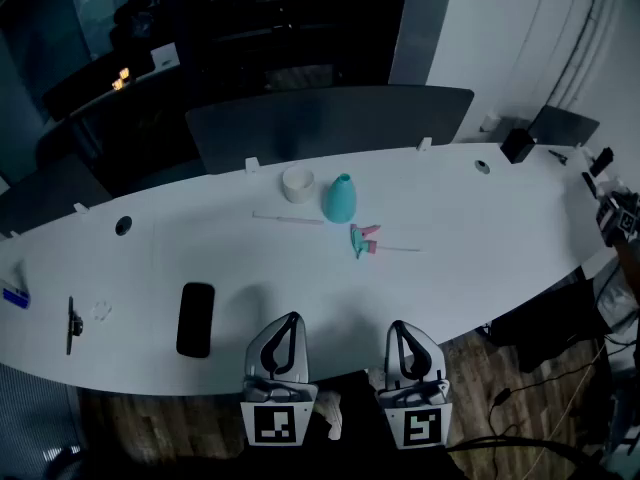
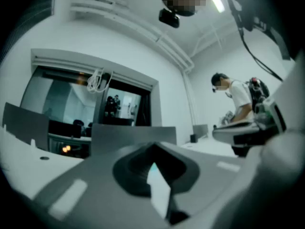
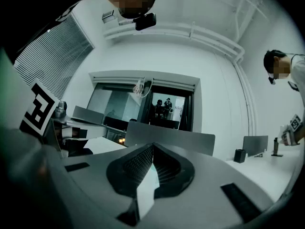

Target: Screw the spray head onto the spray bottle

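Note:
A teal spray bottle stands upright near the middle of the white table, without its head. The pink and teal spray head lies on its side just in front of the bottle, its thin dip tube stretching to the right. My left gripper and right gripper rest side by side at the table's near edge, well short of both parts. Both are shut with nothing between the jaws. In the left gripper view and the right gripper view the jaws meet tip to tip.
A white cup stands left of the bottle, with a thin straw-like rod in front of it. A black phone lies left of my left gripper and a pen further left. A grey partition backs the table. A person works far right.

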Demonstrator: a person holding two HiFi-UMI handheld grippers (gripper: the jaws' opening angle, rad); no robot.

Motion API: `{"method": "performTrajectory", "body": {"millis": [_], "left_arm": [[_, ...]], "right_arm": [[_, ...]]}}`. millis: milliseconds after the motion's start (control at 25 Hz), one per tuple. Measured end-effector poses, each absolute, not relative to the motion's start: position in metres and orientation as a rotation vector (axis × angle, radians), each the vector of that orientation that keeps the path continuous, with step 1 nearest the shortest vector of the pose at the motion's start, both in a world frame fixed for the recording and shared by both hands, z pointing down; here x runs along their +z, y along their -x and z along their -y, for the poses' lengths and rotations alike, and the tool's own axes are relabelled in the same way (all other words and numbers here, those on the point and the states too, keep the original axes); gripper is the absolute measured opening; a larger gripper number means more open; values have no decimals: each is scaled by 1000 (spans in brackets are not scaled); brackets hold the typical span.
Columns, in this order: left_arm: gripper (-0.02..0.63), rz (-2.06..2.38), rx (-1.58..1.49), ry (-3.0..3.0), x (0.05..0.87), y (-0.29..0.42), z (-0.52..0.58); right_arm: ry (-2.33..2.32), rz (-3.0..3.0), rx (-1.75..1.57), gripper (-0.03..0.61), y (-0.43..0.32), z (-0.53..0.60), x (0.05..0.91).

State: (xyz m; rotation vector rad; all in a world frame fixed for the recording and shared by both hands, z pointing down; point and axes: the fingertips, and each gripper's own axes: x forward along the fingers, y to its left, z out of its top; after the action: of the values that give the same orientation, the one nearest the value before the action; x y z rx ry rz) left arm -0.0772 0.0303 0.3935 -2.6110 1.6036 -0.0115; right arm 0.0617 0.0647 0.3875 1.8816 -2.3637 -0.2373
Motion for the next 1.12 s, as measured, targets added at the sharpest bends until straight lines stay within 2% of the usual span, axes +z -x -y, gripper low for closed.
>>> {"method": "performTrajectory", "body": {"millis": [200,480,560,760,920,1120], "left_arm": [[4,-1666,35,2578,389,48,15],[19,-1675,-52,2627,404,2,79],[146,-1651,-111,2656,419,-13,101],[347,-1668,-178,2763,454,-33,169],[397,-1618,-288,2824,487,-45,222],[397,-1575,-385,2854,518,-56,257]], "right_arm": [[-1838,2422,-275,6,-91,-8,375],[-1713,2519,-296,6,-120,49,361],[-1679,2538,-291,6,-128,61,365],[-1649,2547,-211,6,-141,87,379],[-1655,2503,-183,6,-146,97,389],[-1669,2418,-148,6,-152,96,406]]}}
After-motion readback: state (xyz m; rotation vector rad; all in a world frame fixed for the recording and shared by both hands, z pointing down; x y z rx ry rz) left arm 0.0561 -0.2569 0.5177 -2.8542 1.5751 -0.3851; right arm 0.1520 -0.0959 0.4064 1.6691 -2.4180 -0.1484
